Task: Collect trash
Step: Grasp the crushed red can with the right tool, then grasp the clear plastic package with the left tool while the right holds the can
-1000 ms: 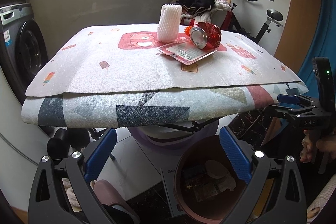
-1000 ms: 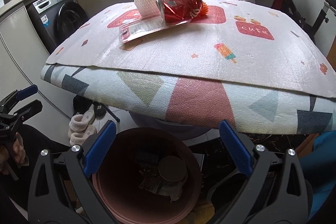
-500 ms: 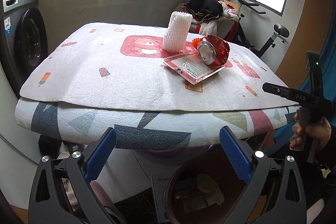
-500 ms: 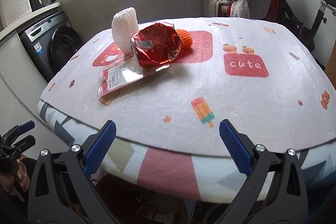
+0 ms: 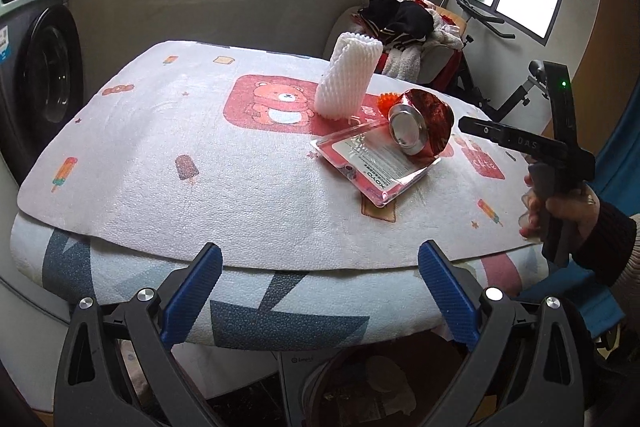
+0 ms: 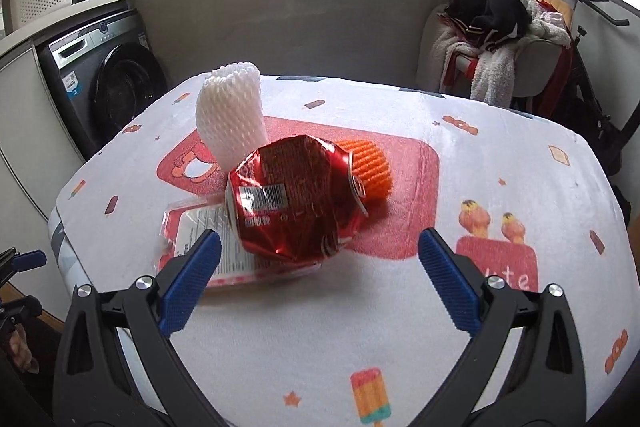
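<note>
Both claws have come up from the bin; my right claw point(image 6: 318, 269), spread wide and holding nothing, faces the crushed can point(image 6: 294, 197) on the tabletop point(image 6: 500, 163), left claw point(image 5: 320, 287) spread too

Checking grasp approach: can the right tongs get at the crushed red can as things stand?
Probably yes. The right tongs are open and aimed at the crushed red can, with nothing between. The can rests partly on the plastic package, so closing low might catch that too.
</note>
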A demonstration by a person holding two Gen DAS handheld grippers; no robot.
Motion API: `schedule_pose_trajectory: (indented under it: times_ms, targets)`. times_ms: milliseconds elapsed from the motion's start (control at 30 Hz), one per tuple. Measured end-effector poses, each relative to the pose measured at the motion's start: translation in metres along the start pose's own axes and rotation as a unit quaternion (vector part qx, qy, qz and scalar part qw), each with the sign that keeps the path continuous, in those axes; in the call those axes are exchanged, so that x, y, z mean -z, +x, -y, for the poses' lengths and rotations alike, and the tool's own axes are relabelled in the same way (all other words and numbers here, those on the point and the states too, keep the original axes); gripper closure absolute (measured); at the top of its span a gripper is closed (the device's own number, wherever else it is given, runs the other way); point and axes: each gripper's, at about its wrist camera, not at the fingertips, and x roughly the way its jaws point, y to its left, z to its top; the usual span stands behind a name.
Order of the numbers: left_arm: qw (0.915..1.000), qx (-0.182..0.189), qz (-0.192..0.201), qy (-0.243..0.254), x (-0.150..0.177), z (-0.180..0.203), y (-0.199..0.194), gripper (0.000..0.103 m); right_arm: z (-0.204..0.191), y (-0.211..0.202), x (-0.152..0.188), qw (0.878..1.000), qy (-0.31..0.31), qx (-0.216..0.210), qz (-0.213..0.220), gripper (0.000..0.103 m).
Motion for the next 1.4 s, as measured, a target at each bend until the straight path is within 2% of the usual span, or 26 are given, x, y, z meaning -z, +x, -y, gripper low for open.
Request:
schedule_pose_trajectory:
  times_ms: [200,400,633,767,933,1033,1133,1267,1400]
  targets:
    - [0.9997,-0.003,-0.017,-0.018,-0.001,-0.011,0.021,0.007,0.002,0.033,-0.018,0.999,0.011,-0.048,-0.013,0.006]
    - [0.9993,-0.002,-0.027,-0.025,0.001,-0.017,0.035,0.007,-0.008,0.043,-0.02,0.998,0.003,-0.065,-0.018,0.006]
    - [0.9988,-0.001,-0.032,-0.037,0.004,-0.021,0.04,0.007,-0.027,0.057,-0.015,0.998,-0.047,-0.012,-0.036,0.006]
    - [0.9982,0.002,-0.034,-0.049,0.002,-0.024,0.042,0.007,-0.029,0.064,-0.015,0.998,-0.05,0.006,-0.042,0.006]
    - [0.9925,0.041,-0.05,-0.104,-0.013,-0.031,0.055,0.008,-0.039,0.05,-0.018,0.998,-0.063,0.005,-0.016,0.009]
    - [0.9846,0.074,-0.064,-0.145,-0.024,-0.032,0.069,0.017,-0.043,0.037,-0.017,0.997,-0.078,0.016,-0.001,0.009]
    - [0.9783,0.091,-0.076,-0.17,-0.035,-0.031,0.083,0.023,-0.04,0.028,-0.011,0.994,-0.094,0.051,0.009,0.009]
    - [0.9785,0.095,-0.082,-0.164,-0.045,-0.022,0.096,0.026,-0.021,0.032,0.001,0.992,-0.089,0.086,-0.012,0.009]
    - [0.9769,0.096,-0.092,-0.167,-0.049,-0.018,0.11,0.027,-0.017,0.031,0.006,0.993,-0.085,0.086,-0.014,0.009]
